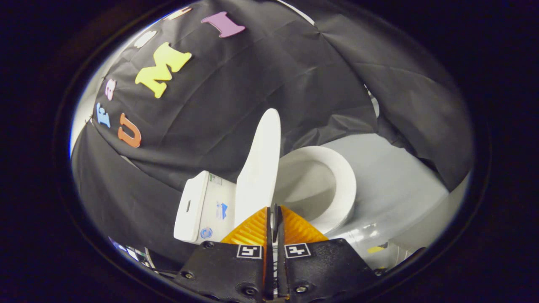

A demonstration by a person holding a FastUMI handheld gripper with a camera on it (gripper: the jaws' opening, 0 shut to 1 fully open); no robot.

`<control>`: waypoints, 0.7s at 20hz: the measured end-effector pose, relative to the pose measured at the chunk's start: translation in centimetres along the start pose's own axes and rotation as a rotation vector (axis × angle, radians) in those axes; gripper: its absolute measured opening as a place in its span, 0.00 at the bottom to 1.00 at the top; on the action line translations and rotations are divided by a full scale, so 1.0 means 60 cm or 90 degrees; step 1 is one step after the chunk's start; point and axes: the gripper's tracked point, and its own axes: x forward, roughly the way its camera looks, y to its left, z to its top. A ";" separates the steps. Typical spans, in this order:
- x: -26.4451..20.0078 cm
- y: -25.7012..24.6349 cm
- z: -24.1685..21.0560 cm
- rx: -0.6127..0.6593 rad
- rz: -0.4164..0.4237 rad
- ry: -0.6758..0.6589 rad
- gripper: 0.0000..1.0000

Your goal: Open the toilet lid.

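Note:
A white toilet stands just ahead of my fingers, and the whole scene looks tilted. Its lid (261,168) is raised and stands on edge between the tank (202,206) and the bowl. The seat ring (346,185) lies down around the open bowl (307,189). My gripper (273,208) is shut, its two fingers pressed together with only a thin slit between them. The tips sit right in front of the lid's near edge, where the lid meets the bowl. I cannot tell whether they touch the lid, and nothing shows between them.
Pale grey floor (396,176) spreads beyond the bowl. Black cloth (236,75) hangs behind and around the toilet. Some cables and small items (134,254) lie low beside the tank.

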 end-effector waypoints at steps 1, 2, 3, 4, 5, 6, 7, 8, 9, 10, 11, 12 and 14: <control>-0.005 0.014 0.001 -0.007 0.000 -0.004 0.07; -0.009 0.029 0.002 -0.014 0.001 -0.007 0.07; -0.010 0.038 -0.001 -0.023 -0.002 -0.009 0.07; -0.010 0.047 -0.002 -0.034 -0.005 -0.010 0.07; -0.012 0.053 -0.001 -0.044 -0.011 -0.012 0.07; -0.011 0.061 0.000 -0.049 -0.014 -0.012 0.07; -0.014 0.071 0.001 -0.052 -0.017 -0.013 0.07; -0.017 0.080 0.002 -0.052 -0.017 -0.013 0.07; -0.017 0.087 0.000 -0.056 -0.018 -0.012 0.07; -0.018 0.096 0.000 -0.063 -0.019 -0.013 0.07; -0.020 0.101 -0.001 -0.075 -0.025 -0.012 0.07; -0.021 0.109 0.000 -0.087 -0.031 -0.012 0.07; -0.024 0.125 -0.001 -0.106 -0.042 -0.012 0.07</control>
